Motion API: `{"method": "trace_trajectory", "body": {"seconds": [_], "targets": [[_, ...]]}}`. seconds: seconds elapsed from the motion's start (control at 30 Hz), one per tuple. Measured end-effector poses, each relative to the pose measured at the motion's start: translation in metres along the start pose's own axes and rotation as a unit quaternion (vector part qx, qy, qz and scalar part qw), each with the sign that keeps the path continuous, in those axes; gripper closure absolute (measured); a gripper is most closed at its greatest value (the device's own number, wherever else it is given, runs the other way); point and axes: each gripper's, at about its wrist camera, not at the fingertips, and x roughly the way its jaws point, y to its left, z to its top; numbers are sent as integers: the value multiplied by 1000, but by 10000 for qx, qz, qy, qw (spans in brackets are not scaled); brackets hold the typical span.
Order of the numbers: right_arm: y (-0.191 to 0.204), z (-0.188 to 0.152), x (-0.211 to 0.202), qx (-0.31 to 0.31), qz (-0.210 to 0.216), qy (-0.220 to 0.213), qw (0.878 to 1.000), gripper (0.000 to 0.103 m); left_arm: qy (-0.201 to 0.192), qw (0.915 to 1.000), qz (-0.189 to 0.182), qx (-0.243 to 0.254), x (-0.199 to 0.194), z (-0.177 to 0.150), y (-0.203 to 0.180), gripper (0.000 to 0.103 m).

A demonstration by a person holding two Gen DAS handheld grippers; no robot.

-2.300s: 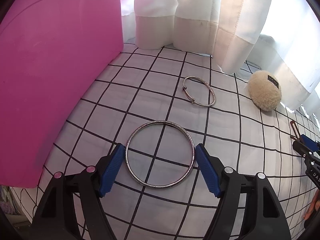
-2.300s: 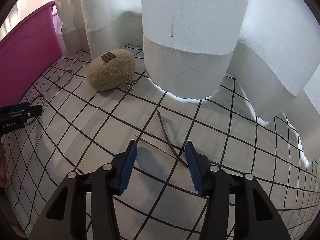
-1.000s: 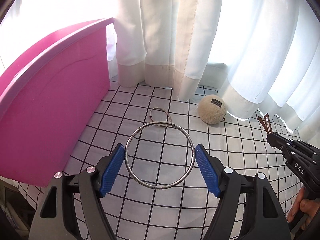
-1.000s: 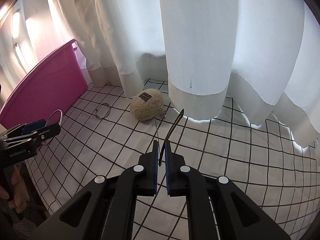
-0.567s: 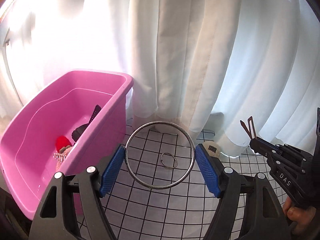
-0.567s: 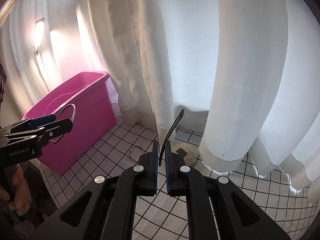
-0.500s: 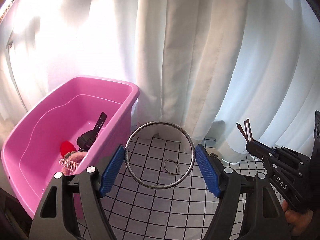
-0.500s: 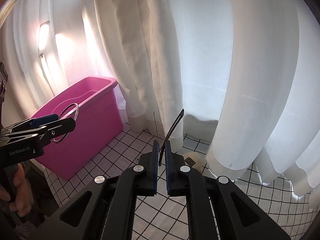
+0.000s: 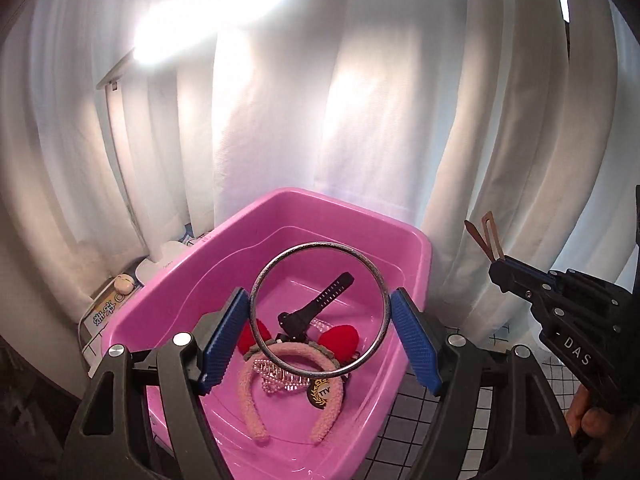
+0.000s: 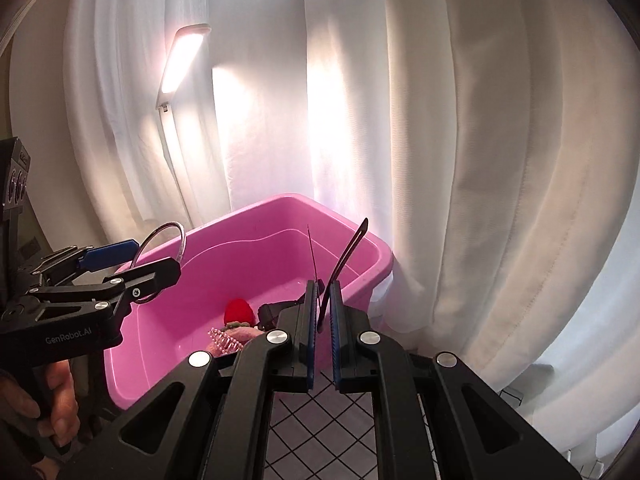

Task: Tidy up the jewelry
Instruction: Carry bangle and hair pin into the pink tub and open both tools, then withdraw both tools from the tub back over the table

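At the left, the left gripper (image 9: 320, 338) gripped a large silver bangle (image 9: 319, 311) by its outer rim, one blue pad on each side, with the ring held above the open pink tub (image 9: 168, 280). Inside the tub lay a pink fuzzy headband (image 9: 256, 408), a pearl comb (image 9: 280, 376), red pompoms (image 9: 344, 338) and a black watch strap (image 9: 316, 308). To do the drop well, the bangle should probably be lowered closer to the pile before the jaws part, so that it lands flat rather than bouncing off the tub wall. To the right, the right gripper (image 10: 322, 320) was clamped tight on a thin brown hair clip (image 10: 348, 252), which stuck up past the pads, near the tub's right rim. It looked best carried further over the basin before letting go, since from there it could fall on the checked cloth (image 10: 320, 420).
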Motion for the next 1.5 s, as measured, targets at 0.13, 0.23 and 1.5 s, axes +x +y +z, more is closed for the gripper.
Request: {"method": "trace_trajectory", "body": {"seconds": [0.13, 0.23, 1.5], "targets": [[26, 13, 30, -84, 195, 162, 9996, 97, 153, 9995, 225, -186, 13, -1, 33, 33], [43, 17, 53, -135, 279, 331, 9990, 97, 278, 9986, 293, -342, 20, -4, 52, 33], [53, 20, 135, 303, -108, 1401, 9896, 49, 1124, 9901, 278, -787, 70, -20, 98, 14]]}}
